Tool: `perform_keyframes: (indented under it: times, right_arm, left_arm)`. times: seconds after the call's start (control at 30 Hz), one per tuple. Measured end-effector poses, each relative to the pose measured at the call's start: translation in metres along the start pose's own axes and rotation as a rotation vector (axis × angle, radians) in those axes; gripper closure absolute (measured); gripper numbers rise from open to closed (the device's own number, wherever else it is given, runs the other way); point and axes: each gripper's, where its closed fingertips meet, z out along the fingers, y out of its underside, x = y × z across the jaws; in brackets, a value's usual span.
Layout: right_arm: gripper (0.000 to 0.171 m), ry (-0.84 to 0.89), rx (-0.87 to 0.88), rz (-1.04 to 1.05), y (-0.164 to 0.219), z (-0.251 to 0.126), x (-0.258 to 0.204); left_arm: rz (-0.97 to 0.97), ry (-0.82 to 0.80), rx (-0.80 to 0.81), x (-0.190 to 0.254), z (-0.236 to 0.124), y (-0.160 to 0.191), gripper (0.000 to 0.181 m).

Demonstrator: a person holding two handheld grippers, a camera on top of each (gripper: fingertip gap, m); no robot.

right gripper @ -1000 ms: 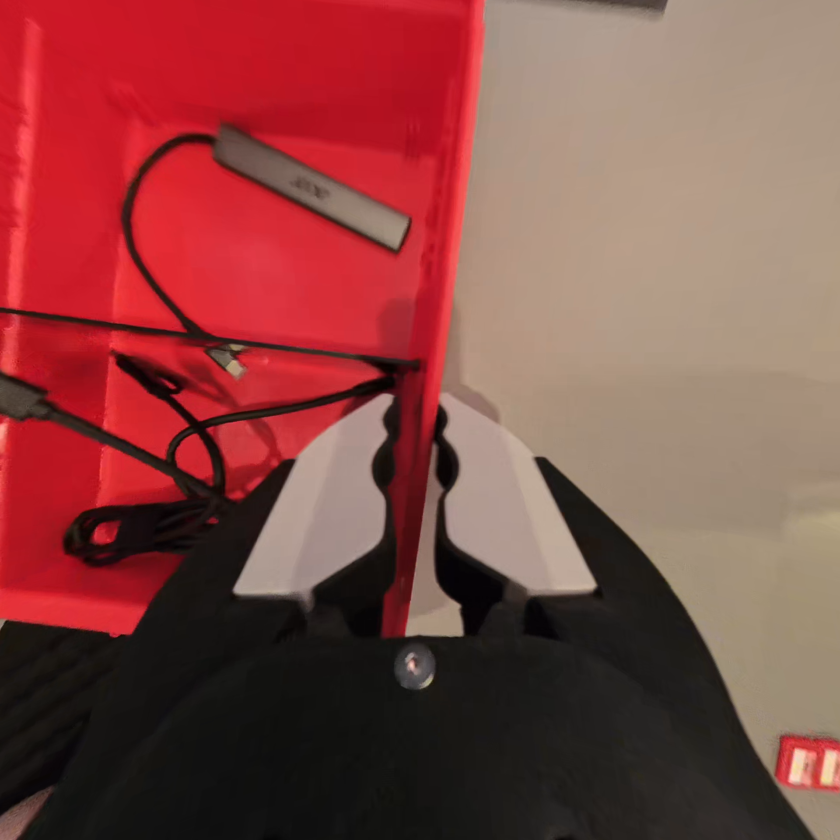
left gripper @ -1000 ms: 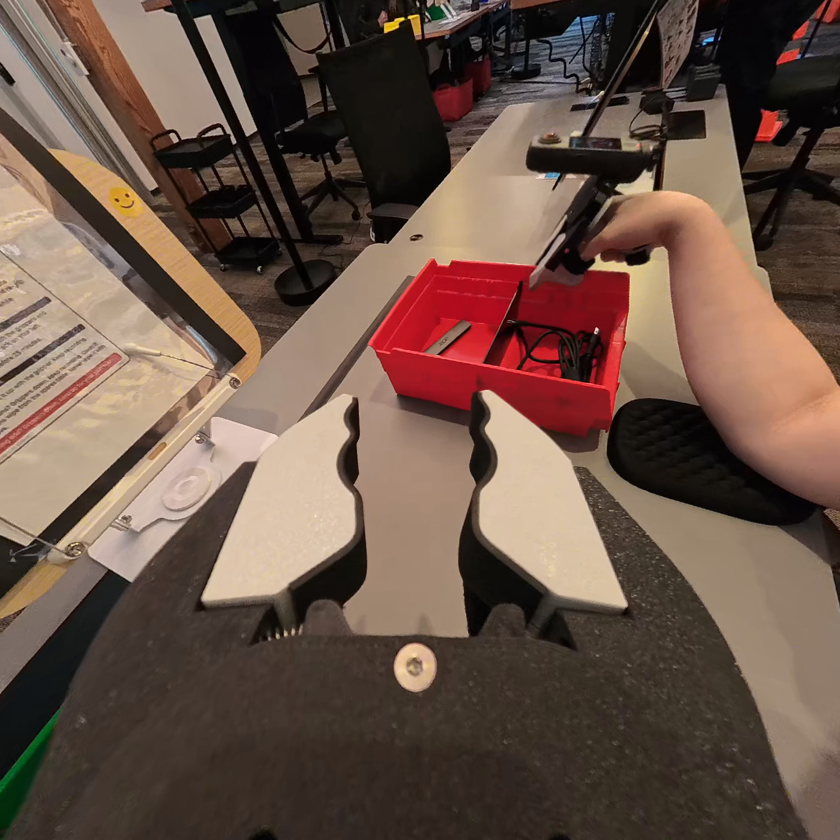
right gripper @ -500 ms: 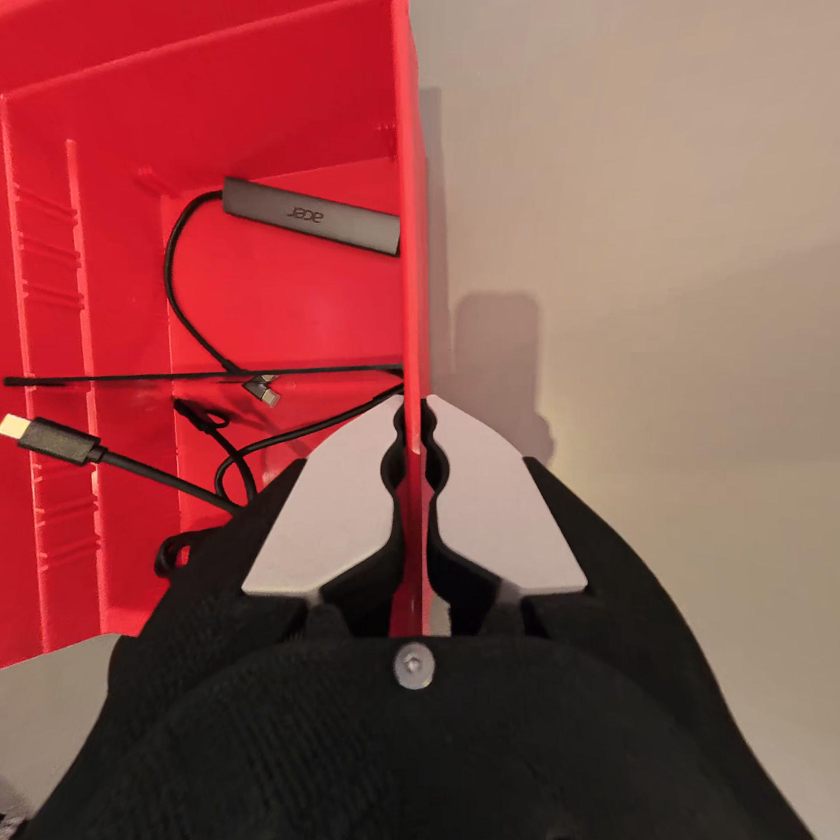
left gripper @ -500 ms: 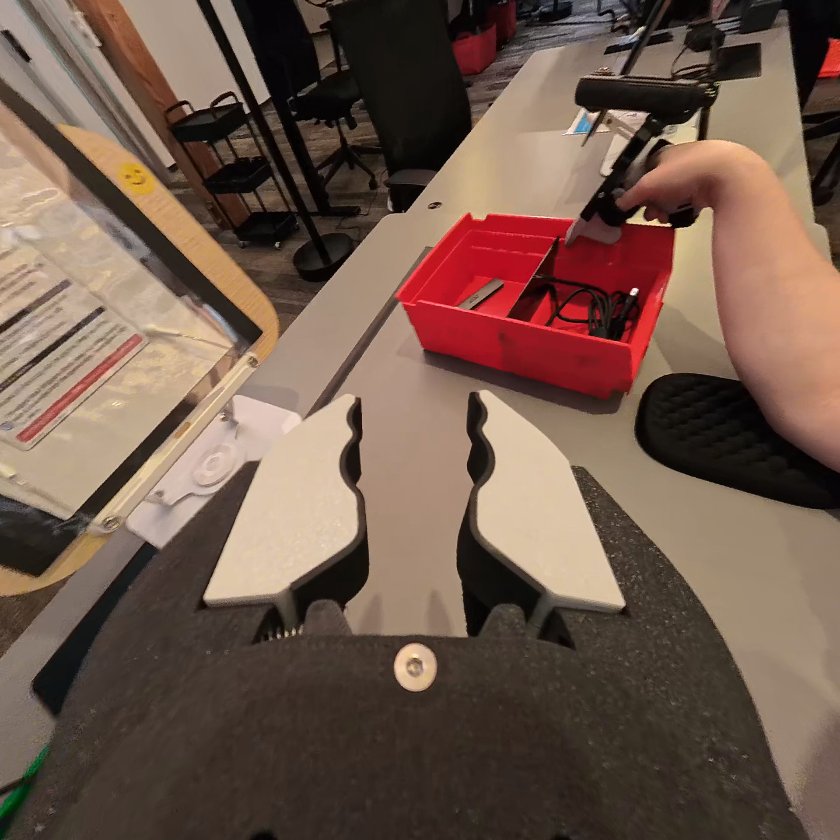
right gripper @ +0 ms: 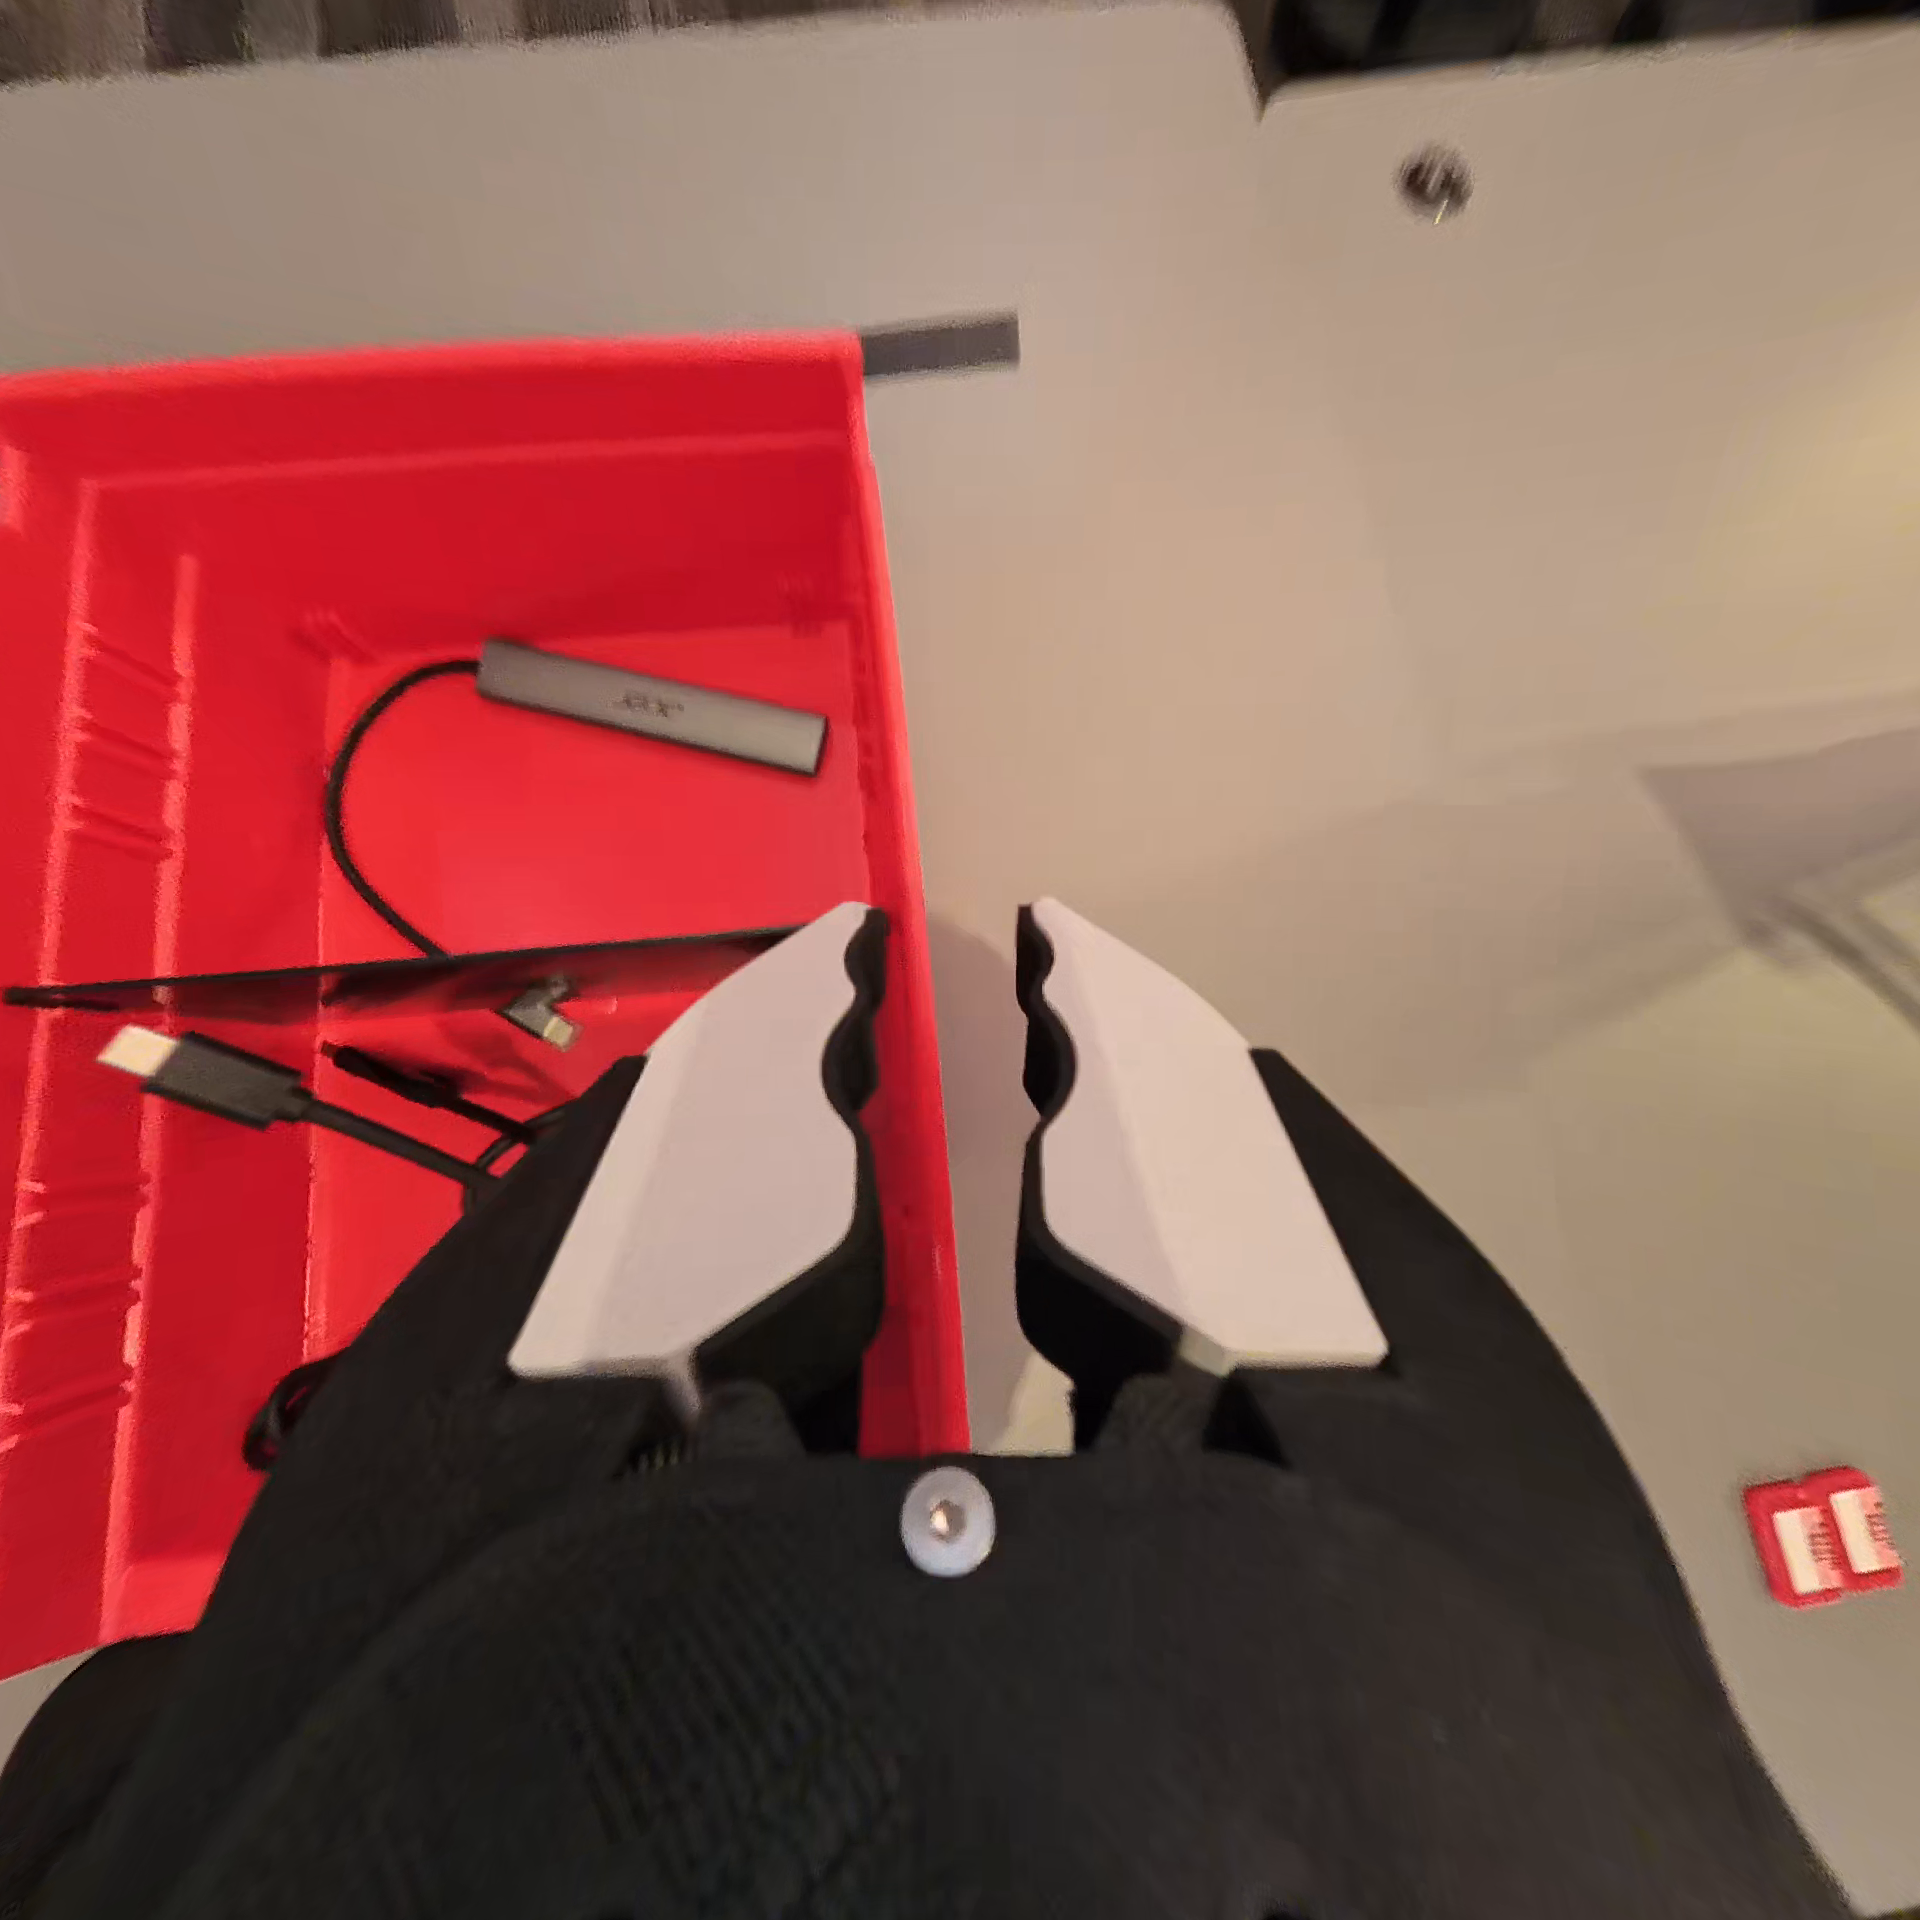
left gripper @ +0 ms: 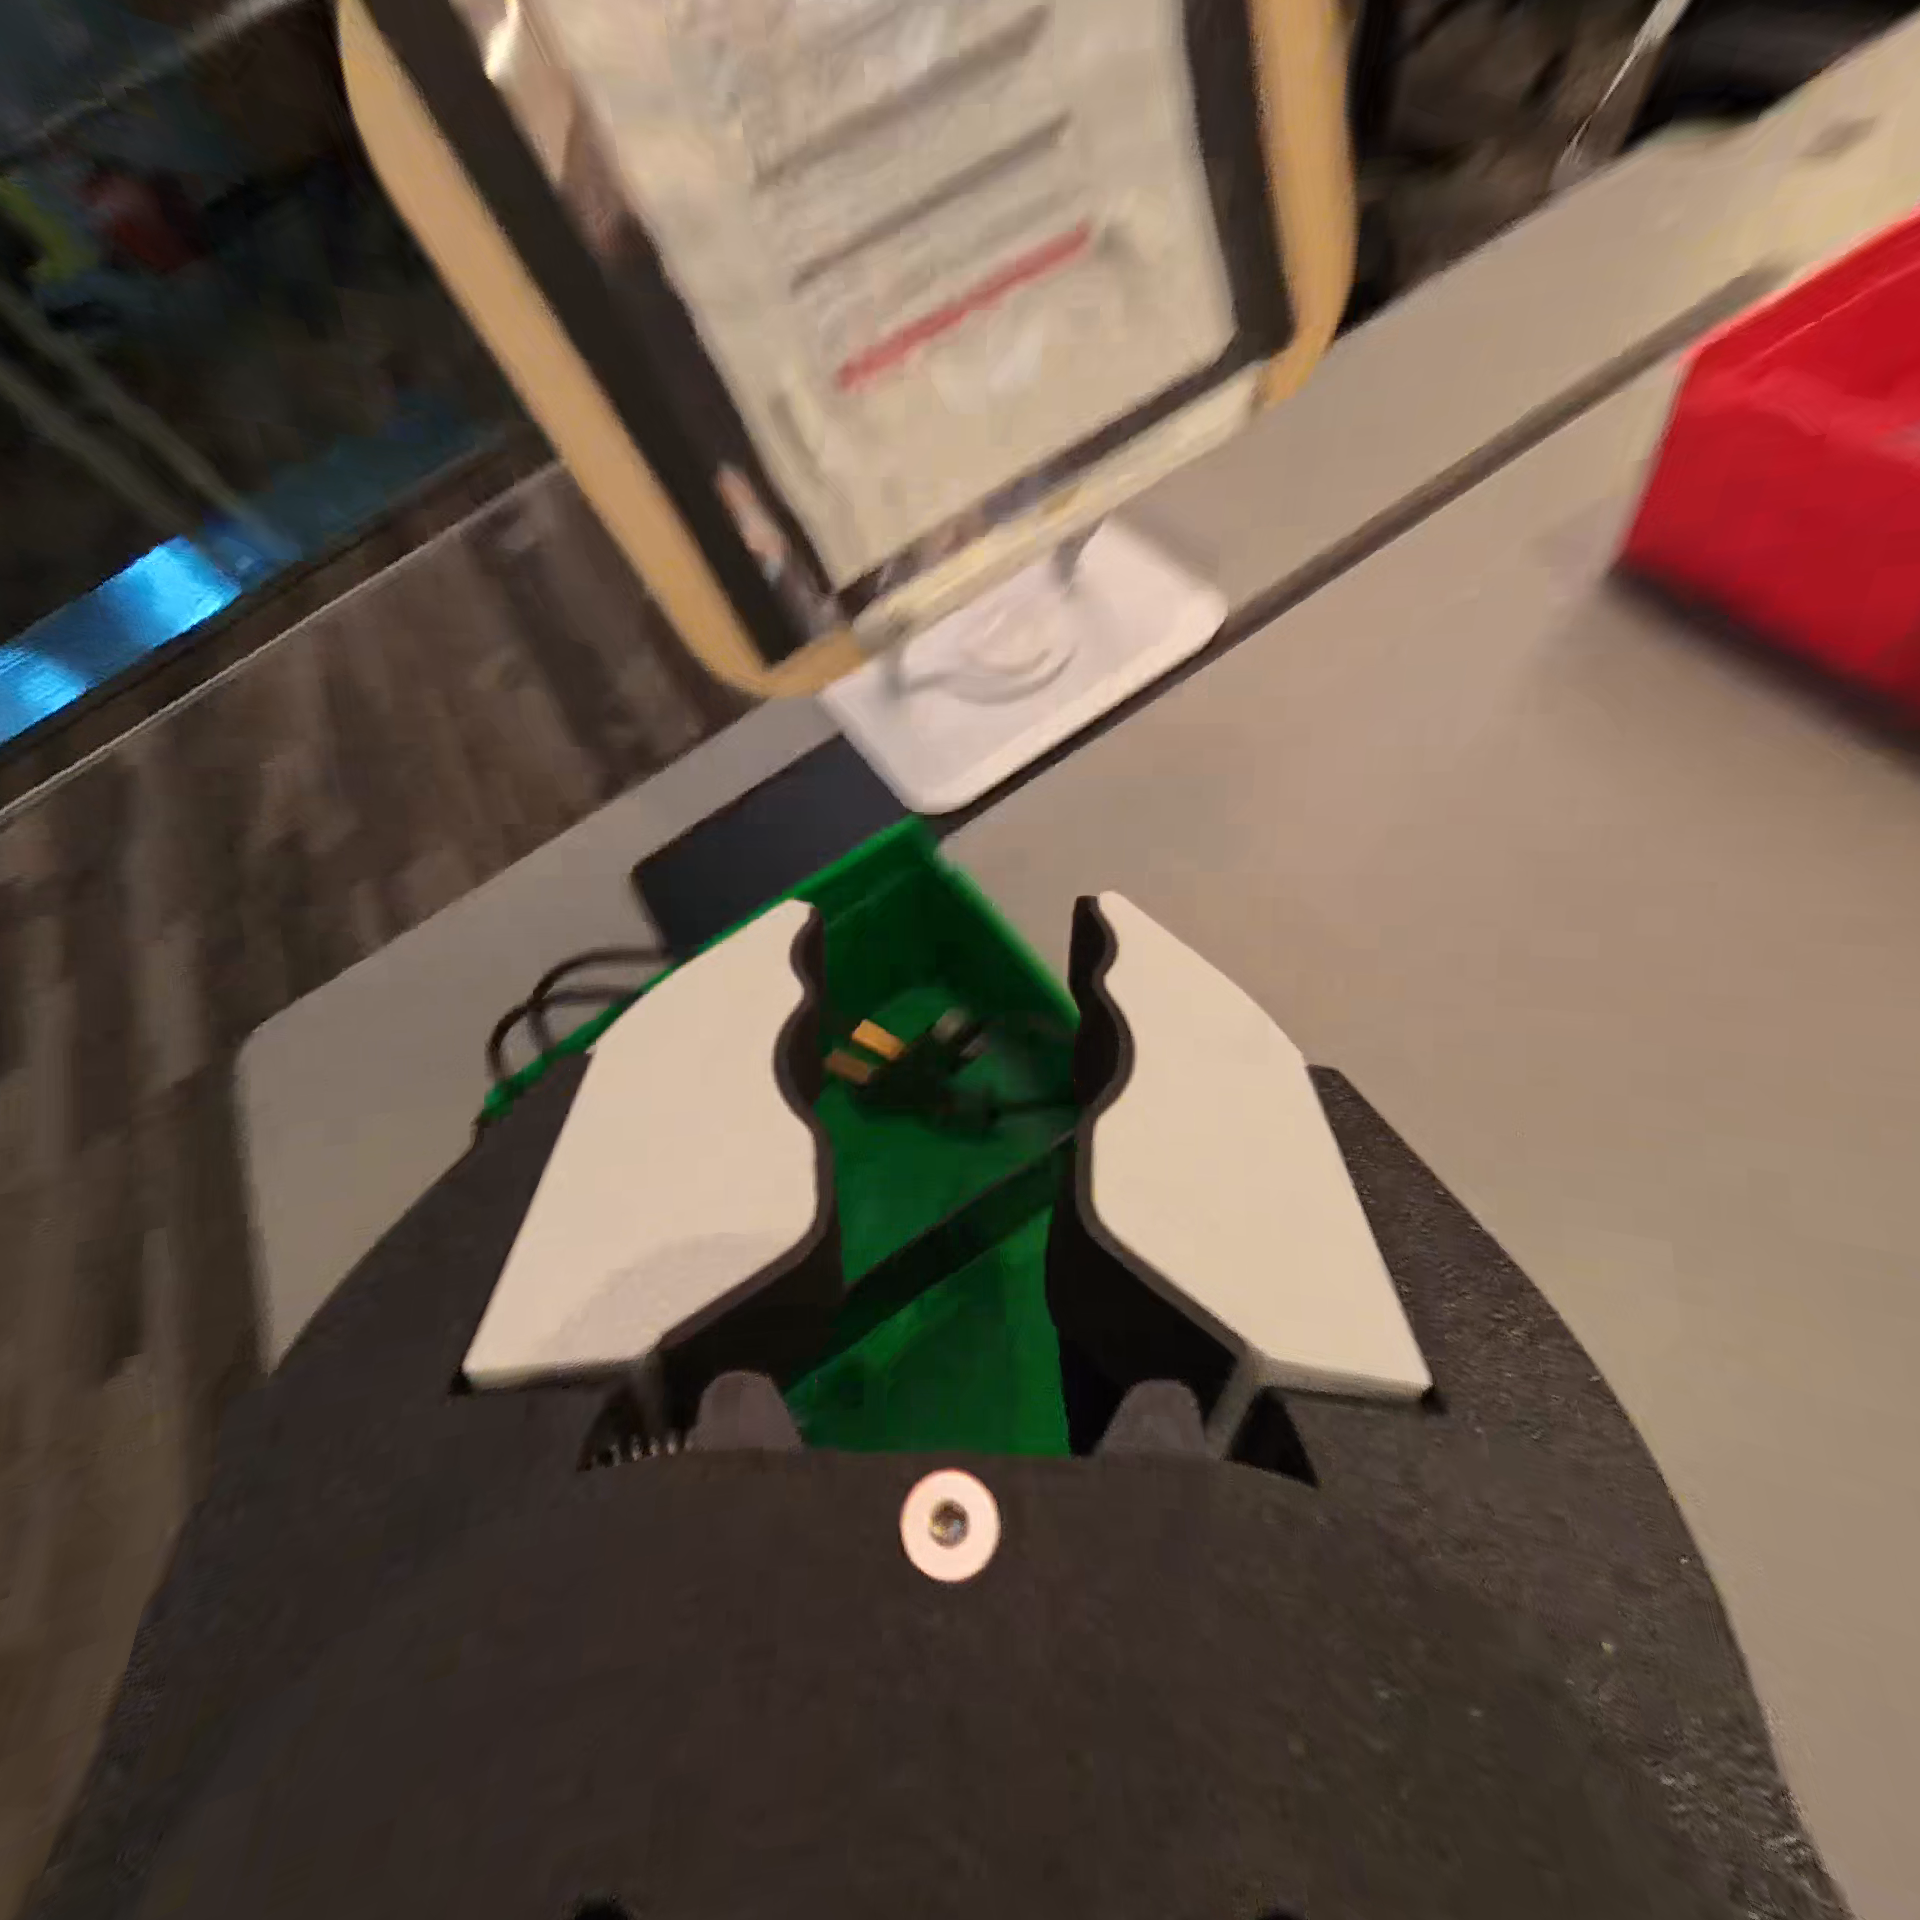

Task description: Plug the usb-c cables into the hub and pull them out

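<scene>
A grey usb hub lies in the far compartment of the red bin, its own black lead curling to a plug by the black divider. A black usb-c cable with its plug lies in the near compartment. My right gripper is open and empty, its fingers on either side of the bin's right wall. My left gripper is open and empty above a green bin that holds dark cables with metal plugs. The view is blurred.
A framed sign on a white base stands just beyond the green bin, with a black box beside it. The red bin's corner shows at the right. Two small red cards lie on the grey table. Tip to tip, the grippers are about 65 centimetres apart. To the grey usb hub: right tips about 20 centimetres, left tips about 60 centimetres.
My right gripper has opened and let go of the red bin's wall. My left gripper has swung left, from facing the red bin to hovering over the green bin.
</scene>
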Motion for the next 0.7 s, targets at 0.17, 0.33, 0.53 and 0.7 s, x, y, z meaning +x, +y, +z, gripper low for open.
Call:
perform_keyframes:
  times: [0.17,0.33,0.53,0.7]
  right_arm:
    - [0.146,-0.011,0.140,-0.093,-0.030,-0.030,-0.026]
    - [0.144,-0.010,0.158,-0.187,-0.039,-0.039,-0.046]
    - [0.144,-0.035,0.191,-0.210,-0.046,-0.044,-0.058]
    - [0.144,-0.031,0.178,-0.214,-0.043,-0.042,-0.056]
  left_arm:
    - [0.139,0.096,-0.212,-0.017,0.041,0.067,0.139]
    - [0.325,0.191,-0.200,-0.010,0.083,0.099,0.138]
    - [0.384,0.233,-0.295,-0.001,0.106,0.121,0.137]
    - [0.383,0.278,-0.336,0.007,0.114,0.130,0.130]
